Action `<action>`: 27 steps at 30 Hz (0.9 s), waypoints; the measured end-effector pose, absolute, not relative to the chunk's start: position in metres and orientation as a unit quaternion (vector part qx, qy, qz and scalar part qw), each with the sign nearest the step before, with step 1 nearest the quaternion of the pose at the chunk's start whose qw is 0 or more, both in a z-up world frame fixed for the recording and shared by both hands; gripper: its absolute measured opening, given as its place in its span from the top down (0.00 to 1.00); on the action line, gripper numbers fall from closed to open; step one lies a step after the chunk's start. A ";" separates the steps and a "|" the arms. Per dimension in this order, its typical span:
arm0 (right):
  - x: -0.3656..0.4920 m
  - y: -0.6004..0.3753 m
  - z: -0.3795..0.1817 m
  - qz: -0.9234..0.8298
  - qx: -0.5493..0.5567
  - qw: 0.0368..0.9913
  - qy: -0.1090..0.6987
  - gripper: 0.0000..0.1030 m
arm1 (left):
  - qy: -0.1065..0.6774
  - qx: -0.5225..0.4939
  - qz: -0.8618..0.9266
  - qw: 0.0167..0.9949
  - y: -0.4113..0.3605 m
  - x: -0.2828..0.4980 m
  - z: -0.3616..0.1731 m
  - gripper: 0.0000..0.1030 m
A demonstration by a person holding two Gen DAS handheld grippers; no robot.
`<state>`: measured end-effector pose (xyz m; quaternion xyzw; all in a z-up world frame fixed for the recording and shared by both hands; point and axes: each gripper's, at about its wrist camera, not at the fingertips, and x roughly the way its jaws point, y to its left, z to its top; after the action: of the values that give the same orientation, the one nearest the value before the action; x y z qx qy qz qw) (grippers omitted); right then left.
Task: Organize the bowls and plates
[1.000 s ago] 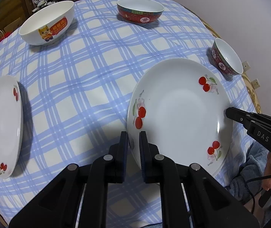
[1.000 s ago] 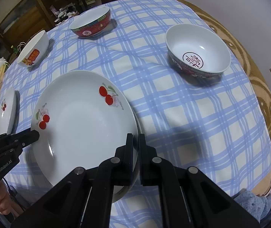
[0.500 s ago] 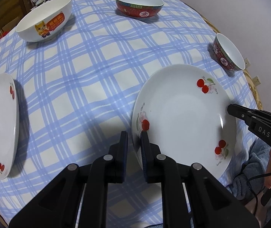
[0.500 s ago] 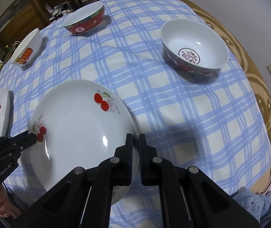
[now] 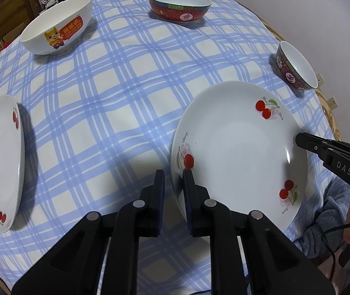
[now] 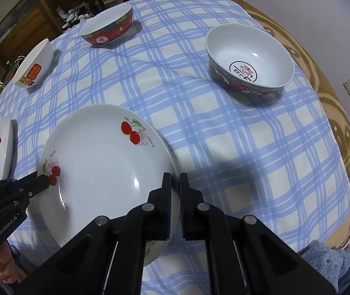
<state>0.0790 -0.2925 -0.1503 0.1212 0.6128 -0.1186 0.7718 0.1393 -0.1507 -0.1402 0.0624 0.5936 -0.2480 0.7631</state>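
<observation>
Lower and nearer the cloth than a second before, the cherry plate [image 5: 239,147] had come down toward the near edge of the table [image 5: 125,86] in the left wrist view, and the left gripper [image 5: 173,184] was clenched on its near-left rim, one finger inside the dish and one outside. At the plate's far-right rim the right gripper [image 5: 305,140] showed its tip touching the edge. My worry here was the grip: each claw held only a thin lip of glazed china, so a slip or an uneven release could tilt the plate or drop it off the near edge, over which its lower part seemed to hang. A second cherry plate [image 5: 0,162] lay at the table's left edge, well apart, with a cat bowl [image 5: 57,33] toward the far-left edge, a red bowl [image 5: 180,6] at the far edge and a small red bowl [image 5: 295,66] near the right edge; none stood in the path between the two plates. From the right wrist view, the right gripper [image 6: 175,186] was likewise clenched on the rim of the cherry plate [image 6: 101,167], and the left gripper [image 6: 42,182] pinched the opposite side. Whether the plate fully rested on the cloth I could not tell. A white-lined bowl [image 6: 248,59] sat well clear toward the far-right edge.
</observation>
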 end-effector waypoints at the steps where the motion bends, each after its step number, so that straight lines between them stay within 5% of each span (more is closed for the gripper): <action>1: 0.079 -0.293 -0.150 -0.119 0.121 0.772 0.613 0.93 | 0.594 0.062 -0.248 0.763 -0.151 0.139 -0.140 0.83; 27: 0.084 -0.277 -0.150 -0.122 0.068 0.778 0.613 0.85 | 0.610 0.019 -0.253 0.751 -0.132 0.145 -0.128 0.82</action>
<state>0.0838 -0.2768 -0.1496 0.0681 0.6129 -0.1217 0.7777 0.1452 -0.1321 -0.1285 0.0190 0.6096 -0.2530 0.7510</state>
